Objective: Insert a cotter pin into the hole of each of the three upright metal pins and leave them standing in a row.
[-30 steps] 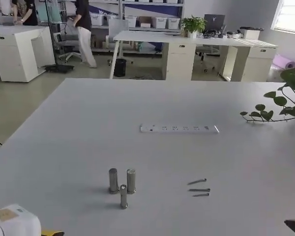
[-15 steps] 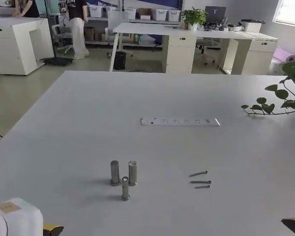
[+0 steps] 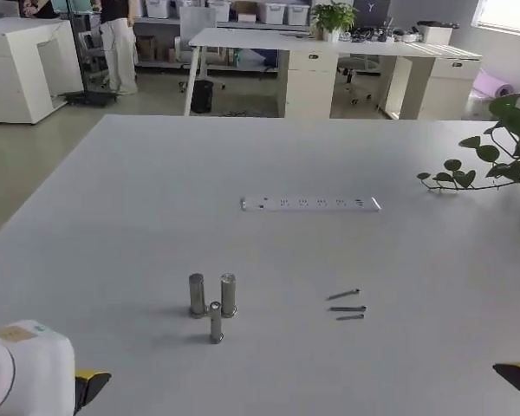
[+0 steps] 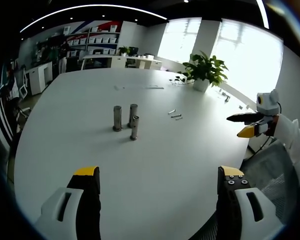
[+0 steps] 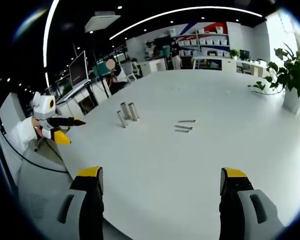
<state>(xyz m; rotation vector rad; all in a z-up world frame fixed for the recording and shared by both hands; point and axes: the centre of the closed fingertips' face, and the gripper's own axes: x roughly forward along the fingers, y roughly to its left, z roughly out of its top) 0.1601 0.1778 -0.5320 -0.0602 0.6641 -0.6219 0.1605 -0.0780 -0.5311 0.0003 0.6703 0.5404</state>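
Cotter pins point(image 3: 347, 308), three of them, lie loose and roughly parallel on the white surface point(image 3: 286, 139), none in a hole, so no insertion has been made yet. The left claw point(image 4: 158, 175) has its jaws spread wide with nothing between them, low at the near left edge of the surface. The right claw point(image 5: 161, 174) is likewise spread and empty at the near right edge. Both are well apart from the work. Ahead of them the three metal pins point(image 3: 216, 319) stand upright in a tight cluster, two side by side and one just in front, more a triangle than a row. The cotter pins lie to the right of that cluster, well apart from it. Farther back a power strip point(image 3: 310, 204) lies across the surface, and a trailing plant point(image 3: 464, 178) reaches in from the right. All three insertions are left to do, and the metal pins will likely need lining up afterwards.
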